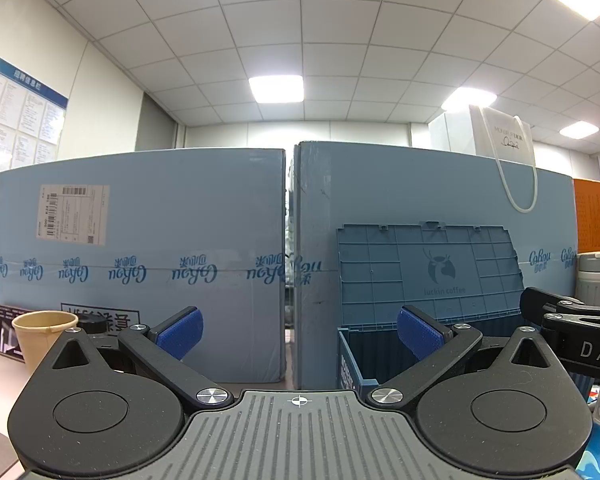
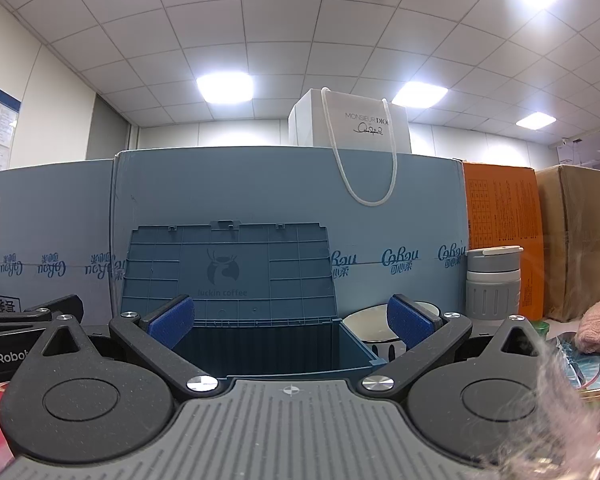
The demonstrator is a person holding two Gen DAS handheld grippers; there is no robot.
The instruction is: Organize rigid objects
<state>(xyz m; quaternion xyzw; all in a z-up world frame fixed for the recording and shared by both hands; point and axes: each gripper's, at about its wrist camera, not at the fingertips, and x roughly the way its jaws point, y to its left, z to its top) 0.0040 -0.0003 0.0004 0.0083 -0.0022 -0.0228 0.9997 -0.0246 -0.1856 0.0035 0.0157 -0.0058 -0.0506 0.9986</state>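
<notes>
Plainly, the right gripper point(image 2: 290, 322) held its fingers wide apart on nothing, and the open blue bin point(image 2: 276, 346) lay straight ahead between them at frame centre, lid point(image 2: 228, 272) upright behind. The left gripper point(image 1: 300, 332), equally spread and empty, had the bin point(image 1: 364, 360) lower right, so the right looked better lined up. A bowl point(image 2: 370, 326) sat just right of the bin.

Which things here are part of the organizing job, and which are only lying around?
Probably for the job: blue bin with its lid open, bowl, paper cup, grey flask; both grippers, left and right, open and empty.

Just around: blue cartons, white bag, orange box.
</notes>
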